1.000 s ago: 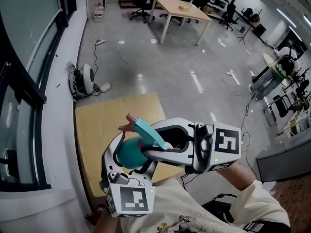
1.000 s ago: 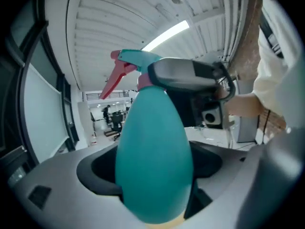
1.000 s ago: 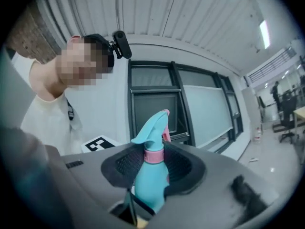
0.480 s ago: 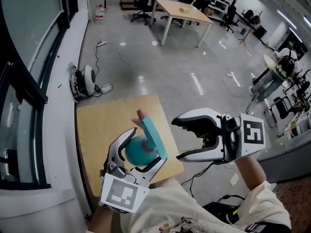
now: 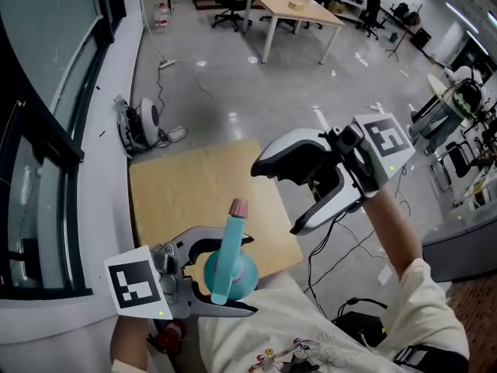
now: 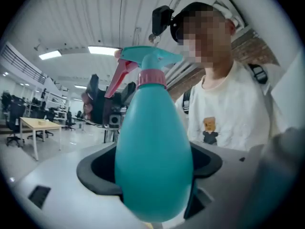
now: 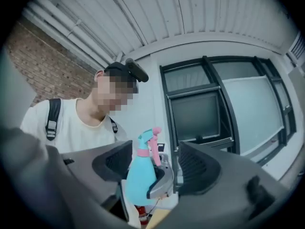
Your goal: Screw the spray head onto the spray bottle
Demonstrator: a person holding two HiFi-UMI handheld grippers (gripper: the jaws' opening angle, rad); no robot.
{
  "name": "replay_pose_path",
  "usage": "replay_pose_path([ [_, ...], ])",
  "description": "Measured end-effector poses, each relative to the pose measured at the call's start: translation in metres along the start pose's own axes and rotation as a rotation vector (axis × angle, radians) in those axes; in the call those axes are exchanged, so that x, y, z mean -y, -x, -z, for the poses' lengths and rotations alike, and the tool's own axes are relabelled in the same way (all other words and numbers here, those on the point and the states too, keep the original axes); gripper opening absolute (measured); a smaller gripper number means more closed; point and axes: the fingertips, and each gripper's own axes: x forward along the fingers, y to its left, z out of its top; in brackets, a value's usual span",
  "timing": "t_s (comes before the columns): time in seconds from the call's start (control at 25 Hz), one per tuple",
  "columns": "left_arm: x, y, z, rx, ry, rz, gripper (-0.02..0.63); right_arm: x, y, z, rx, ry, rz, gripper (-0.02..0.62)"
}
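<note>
The teal spray bottle [image 5: 237,277] stands upright between the jaws of my left gripper [image 5: 253,277], which is shut on its round body at the lower left of the head view. Its teal spray head [image 5: 228,243], with a pink nozzle [image 5: 238,207], sits on the neck. The left gripper view shows the bottle [image 6: 153,161] close up, with a pink collar [image 6: 151,78] and pink trigger [image 6: 116,80]. My right gripper [image 5: 276,200] hangs up and to the right, apart from the bottle. Its jaws have just been opening and hold nothing. In the right gripper view the bottle [image 7: 139,178] shows far off through the gap.
A small wooden table [image 5: 186,185] lies under both grippers. Beside the window frame [image 5: 46,130], a round white device [image 5: 144,123] and cables lie on the grey floor. A larger table [image 5: 295,10] and office chairs stand far back. The person [image 6: 224,113] is close behind the bottle.
My right gripper let go of the spray head, opened and drew away up and to the right. My left gripper swung round to the lower left with the bottle.
</note>
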Motion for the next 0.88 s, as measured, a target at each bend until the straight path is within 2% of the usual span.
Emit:
replay_pose_path([
  [0.08, 0.011, 0.000, 0.004, -0.041, -0.012, 0.081, 0.425, -0.003, -0.020, -0.013, -0.002, -0.002, -0.099, 0.290],
  [0.16, 0.018, -0.004, 0.007, -0.071, -0.018, 0.130, 0.425, -0.017, -0.050, -0.016, -0.067, -0.003, -0.215, 0.290],
  [0.28, 0.024, -0.013, 0.011, -0.094, 0.005, 0.165, 0.425, -0.046, -0.072, 0.003, -0.181, 0.015, -0.379, 0.290],
  [0.36, 0.024, -0.017, 0.014, -0.109, 0.022, 0.180, 0.425, -0.057, -0.076, 0.012, -0.204, -0.010, -0.433, 0.288],
  [0.56, 0.027, -0.024, 0.019, -0.138, 0.053, 0.221, 0.425, -0.060, -0.071, 0.017, -0.180, -0.123, -0.486, 0.274],
  [0.64, 0.027, -0.027, 0.017, -0.145, 0.071, 0.239, 0.425, -0.062, -0.071, 0.021, -0.197, -0.126, -0.495, 0.251],
  [0.76, 0.023, -0.030, 0.018, -0.160, 0.087, 0.244, 0.425, -0.063, -0.070, 0.024, -0.206, -0.110, -0.486, 0.140],
  [0.88, 0.016, -0.029, 0.023, -0.182, 0.094, 0.205, 0.425, -0.057, -0.067, 0.026, -0.199, -0.097, -0.453, 0.135],
])
